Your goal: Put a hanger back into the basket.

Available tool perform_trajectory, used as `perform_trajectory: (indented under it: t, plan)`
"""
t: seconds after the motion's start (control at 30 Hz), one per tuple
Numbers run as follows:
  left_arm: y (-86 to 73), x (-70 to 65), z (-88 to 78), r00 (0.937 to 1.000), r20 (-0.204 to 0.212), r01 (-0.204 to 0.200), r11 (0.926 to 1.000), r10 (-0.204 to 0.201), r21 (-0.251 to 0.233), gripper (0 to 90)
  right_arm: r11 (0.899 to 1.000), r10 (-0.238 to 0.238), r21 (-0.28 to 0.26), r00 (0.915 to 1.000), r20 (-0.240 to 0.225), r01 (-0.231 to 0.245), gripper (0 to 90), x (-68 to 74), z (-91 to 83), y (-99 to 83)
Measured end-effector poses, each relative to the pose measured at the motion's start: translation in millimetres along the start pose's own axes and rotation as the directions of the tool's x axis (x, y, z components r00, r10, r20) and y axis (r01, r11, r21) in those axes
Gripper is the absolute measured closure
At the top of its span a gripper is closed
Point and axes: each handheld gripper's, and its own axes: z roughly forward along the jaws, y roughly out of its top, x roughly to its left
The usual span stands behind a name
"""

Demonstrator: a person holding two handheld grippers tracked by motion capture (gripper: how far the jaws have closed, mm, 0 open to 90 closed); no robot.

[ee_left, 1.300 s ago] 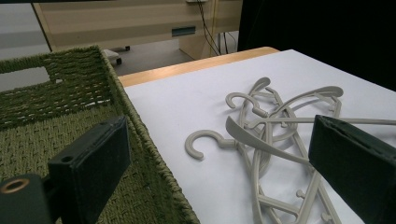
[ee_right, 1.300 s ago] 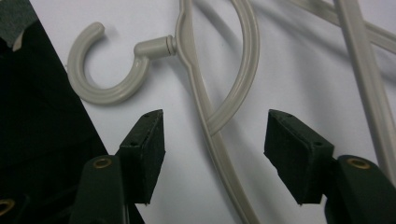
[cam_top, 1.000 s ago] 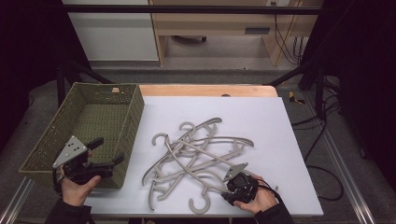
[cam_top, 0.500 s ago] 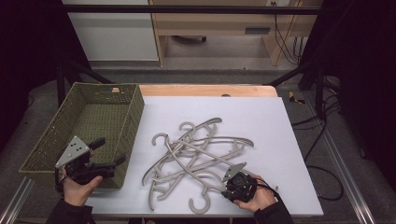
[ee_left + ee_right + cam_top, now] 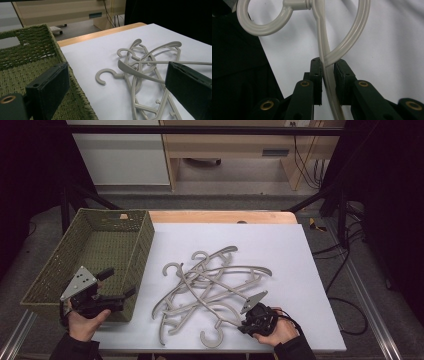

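The right gripper (image 5: 327, 67) pinches one grey hanger (image 5: 322, 50) at its thin arm; its jaws have just been closing on it. That hanger lies at the near edge of the pile of hangers (image 5: 210, 287), right in front of this gripper. It is tangled with the others, so a slow lift, with a little wiggle, should help it slip free. The left gripper (image 5: 117, 282) has its jaws spread wide with nothing between them. It sits by the green basket (image 5: 60, 270), and the pile is off to its right. The white table (image 5: 300, 255) is flat and smooth. Behind it stands a wooden desk (image 5: 225, 145) on a grey floor (image 5: 235, 200).
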Motion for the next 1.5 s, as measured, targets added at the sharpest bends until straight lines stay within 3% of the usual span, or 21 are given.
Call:
perform_trajectory:
  t: [0.5, 0.73, 0.93, 0.97, 1.17, 1.27, 1.37, 1.47, 1.5]
  plan:
    - [1.0, -7.4, 2.5, 0.9993, 0.014, -0.034, 0.9993, 0.034, 0.013, 5.0, 0.992, 0.05, -0.116, 0.9987, 0.009, -0.049, 81.5, -2.8, -23.6, -0.7]
    - [1.9, -15.5, 6.7, 0.9951, 0.057, -0.084, 0.9957, 0.081, 0.04, 5.3, 0.99, 0.003, -0.143, 0.9994, -0.034, -0.007, 81.4, -1.3, -38.2, 3.6]
    - [2.6, -26.0, 12.8, 0.9867, 0.106, -0.131, 0.9893, 0.124, 0.064, 5.3, 0.987, -0.057, -0.155, 0.9952, -0.08, 0.044, 81.4, 4.2, -45.1, 11.4]
    - [2.9, -28.3, 14.1, 0.9837, 0.119, -0.144, 0.9868, 0.135, 0.074, 5.5, 0.986, -0.088, -0.152, 0.9919, -0.091, 0.074, 81.4, 3.8, -45.9, 14.8]
    - [3.9, -44.6, 22.4, 0.9638, 0.173, -0.224, 0.9678, 0.203, 0.114, 5.6, 0.981, -0.135, -0.155, 0.9833, -0.123, 0.115, 81.4, 5.6, -49.7, 24.3]
    - [4.2, -55.0, 27.5, 0.9433, 0.228, -0.278, 0.9501, 0.242, 0.142, 5.6, 0.978, -0.153, -0.166, 0.9781, -0.141, 0.129, 81.4, 7.4, -52.0, 29.4]
    - [3.4, -62.5, 30.3, 0.926, 0.247, -0.329, 0.9308, 0.286, 0.158, 5.5, 0.973, -0.182, -0.172, 0.9706, -0.158, 0.154, 81.4, 8.3, -54.0, 33.7]
    - [3.1, -67.9, 33.0, 0.9124, 0.279, -0.353, 0.9208, 0.3, 0.166, 5.5, 0.973, -0.196, -0.154, 0.965, -0.174, 0.17, 81.4, 10.2, -53.5, 37.4]
    - [3.4, -70.8, 34.0, 0.9, 0.294, -0.381, 0.9082, 0.321, 0.173, 5.5, 0.972, -0.205, -0.154, 0.9627, -0.177, 0.179, 81.4, 10.1, -53.3, 37.9]
